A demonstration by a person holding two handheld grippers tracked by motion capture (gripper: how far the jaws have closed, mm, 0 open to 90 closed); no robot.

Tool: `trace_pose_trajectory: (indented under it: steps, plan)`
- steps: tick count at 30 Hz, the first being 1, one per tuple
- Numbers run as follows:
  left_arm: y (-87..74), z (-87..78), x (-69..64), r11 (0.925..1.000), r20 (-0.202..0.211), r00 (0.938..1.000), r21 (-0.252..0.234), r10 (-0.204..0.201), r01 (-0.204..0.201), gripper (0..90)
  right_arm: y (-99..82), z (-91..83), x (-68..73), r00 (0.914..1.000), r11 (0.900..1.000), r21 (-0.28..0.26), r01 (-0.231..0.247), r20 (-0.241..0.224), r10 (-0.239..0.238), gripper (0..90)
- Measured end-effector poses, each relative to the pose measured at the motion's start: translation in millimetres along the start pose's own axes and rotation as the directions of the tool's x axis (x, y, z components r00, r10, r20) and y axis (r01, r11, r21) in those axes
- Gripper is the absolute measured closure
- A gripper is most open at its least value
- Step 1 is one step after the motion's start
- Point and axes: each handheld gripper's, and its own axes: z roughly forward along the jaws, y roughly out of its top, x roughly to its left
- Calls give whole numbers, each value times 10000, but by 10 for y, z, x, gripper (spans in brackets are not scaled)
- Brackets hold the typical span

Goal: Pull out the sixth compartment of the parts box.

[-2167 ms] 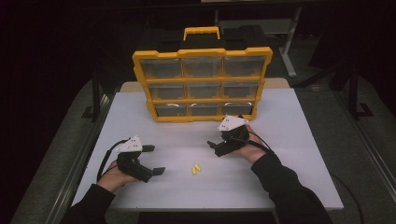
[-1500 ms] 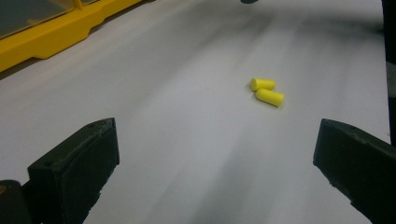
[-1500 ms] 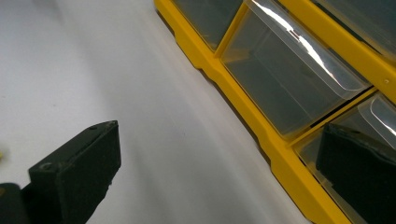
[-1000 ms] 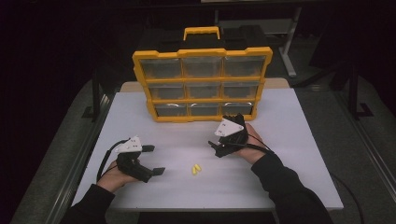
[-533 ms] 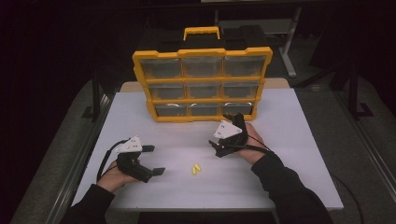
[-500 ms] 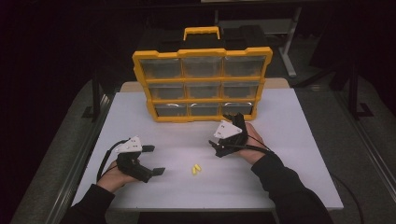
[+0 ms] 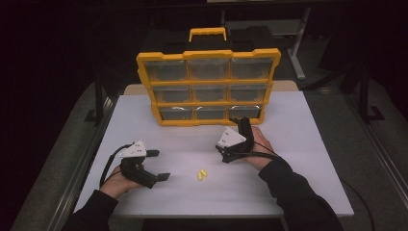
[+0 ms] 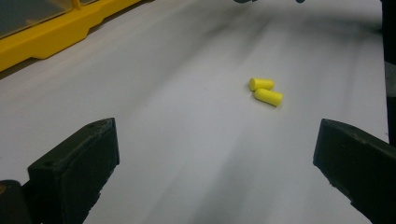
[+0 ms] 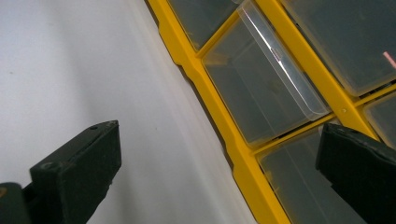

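Bare table (image 7: pixel 308 159) fronts the upright organizer (image 7: pixel 208 86), seemingly.

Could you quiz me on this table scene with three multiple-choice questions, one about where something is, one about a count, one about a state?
1. Where do the yellow earplugs lie?
A. inside a drawer
B. on the white table between the two grippers
C. on top of the organiser

2. How many drawers does the yellow organiser show on its front?
A. four
B. six
C. nine

3. How does the left gripper stand?
A. open, holding nothing
B. shut on an earplug
C. shut on a drawer

Answers: 1 B, they rest on bare table between the left gripper and the right gripper. 2 C, three rows of three. 3 A, in the left gripper view its fingers stand wide apart with the earplugs ahead of them.
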Motion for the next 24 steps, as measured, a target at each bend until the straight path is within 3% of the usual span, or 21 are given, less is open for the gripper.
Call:
trace_pose_trajectory:
  steps: [12,24]
  plan:
    - [0,-1,0,10000,11,10000,-6,-1,1,0,21,7,65,9958,9964,144,834,358,-838,0]
    - [-1,-2,0,10000,-21,10000,-3,14,-14,0,10,18,98,9857,9869,436,1556,590,-1580,0]
